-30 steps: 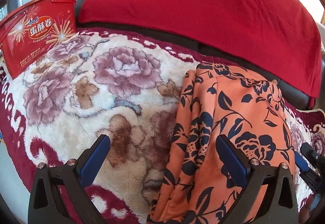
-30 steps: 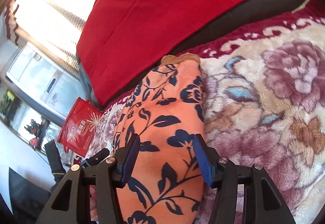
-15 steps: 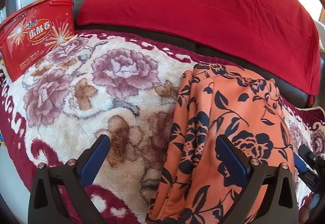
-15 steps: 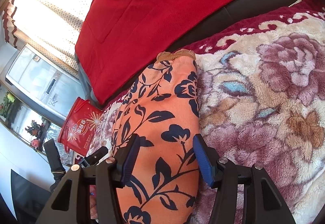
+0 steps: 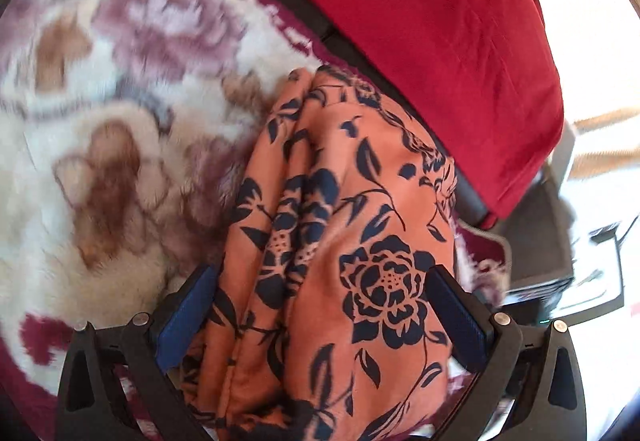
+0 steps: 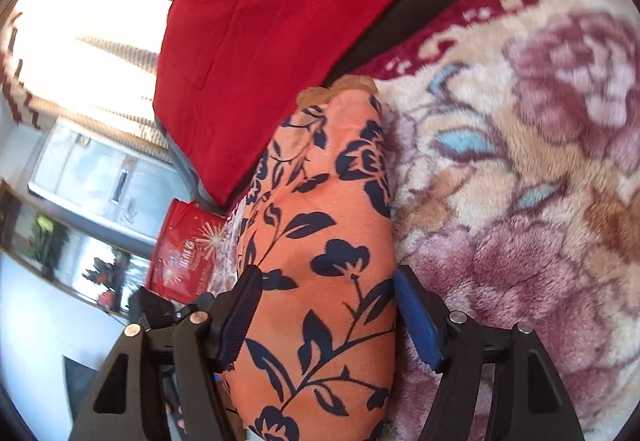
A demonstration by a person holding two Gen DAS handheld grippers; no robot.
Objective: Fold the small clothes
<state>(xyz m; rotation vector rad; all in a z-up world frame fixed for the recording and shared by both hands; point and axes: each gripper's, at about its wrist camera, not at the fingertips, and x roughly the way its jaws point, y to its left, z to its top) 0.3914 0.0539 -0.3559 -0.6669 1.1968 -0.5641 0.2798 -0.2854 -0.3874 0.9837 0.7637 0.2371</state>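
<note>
An orange garment with dark blue flowers (image 5: 340,241) lies folded into a long strip on a plush floral blanket (image 5: 100,161). My left gripper (image 5: 320,313) is open, its blue pads on either side of the near part of the strip. In the right wrist view the same garment (image 6: 320,241) runs away from me toward the sofa back. My right gripper (image 6: 328,317) is open and straddles the strip, pads close to both its edges. The left gripper's black body (image 6: 160,311) shows at the lower left of that view.
A red cloth (image 5: 420,21) drapes the dark sofa back behind the garment; it also shows in the right wrist view (image 6: 280,21). A red gift box (image 6: 184,253) stands at the blanket's far left end. Bright curtained windows (image 6: 80,21) lie beyond.
My left gripper has swung right and now straddles the garment; the red box has left its view. My right gripper has moved slightly closer over the strip. The garment has not moved.
</note>
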